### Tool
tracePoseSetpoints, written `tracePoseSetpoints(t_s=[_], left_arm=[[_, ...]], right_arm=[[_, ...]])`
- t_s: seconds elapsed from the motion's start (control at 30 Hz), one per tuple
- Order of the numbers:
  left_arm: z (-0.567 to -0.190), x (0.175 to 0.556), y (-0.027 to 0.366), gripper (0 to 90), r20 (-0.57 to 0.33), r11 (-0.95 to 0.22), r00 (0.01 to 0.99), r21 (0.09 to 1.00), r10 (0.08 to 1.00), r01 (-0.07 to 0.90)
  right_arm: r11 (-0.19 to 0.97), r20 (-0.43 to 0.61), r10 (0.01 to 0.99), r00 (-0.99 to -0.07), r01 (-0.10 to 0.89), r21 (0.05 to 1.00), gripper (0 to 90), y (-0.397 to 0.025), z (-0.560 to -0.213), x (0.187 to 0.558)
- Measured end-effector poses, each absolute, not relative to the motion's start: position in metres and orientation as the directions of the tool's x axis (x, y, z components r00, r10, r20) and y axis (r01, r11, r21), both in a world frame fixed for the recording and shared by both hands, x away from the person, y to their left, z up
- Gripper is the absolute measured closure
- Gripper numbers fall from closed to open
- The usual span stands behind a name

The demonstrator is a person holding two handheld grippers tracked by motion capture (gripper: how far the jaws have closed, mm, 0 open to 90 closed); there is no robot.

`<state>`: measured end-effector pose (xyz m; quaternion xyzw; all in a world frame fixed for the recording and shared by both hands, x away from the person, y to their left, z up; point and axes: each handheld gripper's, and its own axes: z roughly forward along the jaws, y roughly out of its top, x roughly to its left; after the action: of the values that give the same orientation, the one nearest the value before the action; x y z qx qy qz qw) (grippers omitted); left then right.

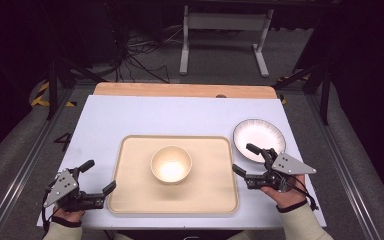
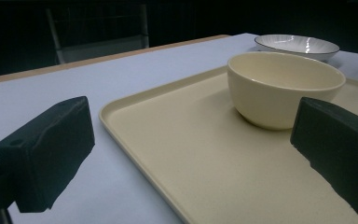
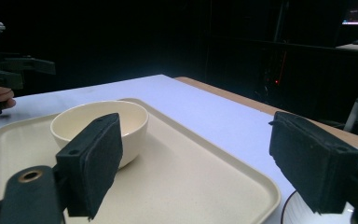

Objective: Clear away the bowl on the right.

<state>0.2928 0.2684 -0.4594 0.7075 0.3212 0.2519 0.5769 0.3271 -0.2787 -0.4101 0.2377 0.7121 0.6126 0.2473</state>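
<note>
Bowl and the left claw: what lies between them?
In the high view, bare cream tray floor and its left rim lie between the bowl and the left claw; nothing else sits there.

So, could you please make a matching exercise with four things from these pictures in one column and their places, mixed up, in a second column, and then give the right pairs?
Things:
1. cream bowl
2. white plate
3. left gripper
4. beige tray

Places:
A. on the table, right of the tray
B. open, just off the tray's left edge
C. middle of the tray
D. flat on the white table top

Right pairs: 1-C, 2-A, 3-B, 4-D
</note>
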Motion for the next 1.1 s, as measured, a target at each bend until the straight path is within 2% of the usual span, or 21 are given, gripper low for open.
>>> tracePoseSetpoints(t_s=[0.83,0.93,1.1], left_arm=[[-0.461,0.294,0.268,0.2,-0.014,-0.132,0.671,0.977,0.741,0.167],[-0.461,0.294,0.268,0.2,-0.019,-0.129,0.670,0.977,0.742,0.170],[-0.461,0.294,0.268,0.2,-0.021,-0.127,0.672,0.977,0.741,0.170]], right_arm=[[0.088,-0.009,0.697,-0.717,0.072,0.994,18.0,-0.287,-0.445,0.326],[0.089,0.018,0.715,-0.699,0.116,0.989,18.1,-0.286,-0.451,0.328],[0.089,0.016,0.718,-0.696,0.115,0.989,19.0,-0.285,-0.456,0.329]])
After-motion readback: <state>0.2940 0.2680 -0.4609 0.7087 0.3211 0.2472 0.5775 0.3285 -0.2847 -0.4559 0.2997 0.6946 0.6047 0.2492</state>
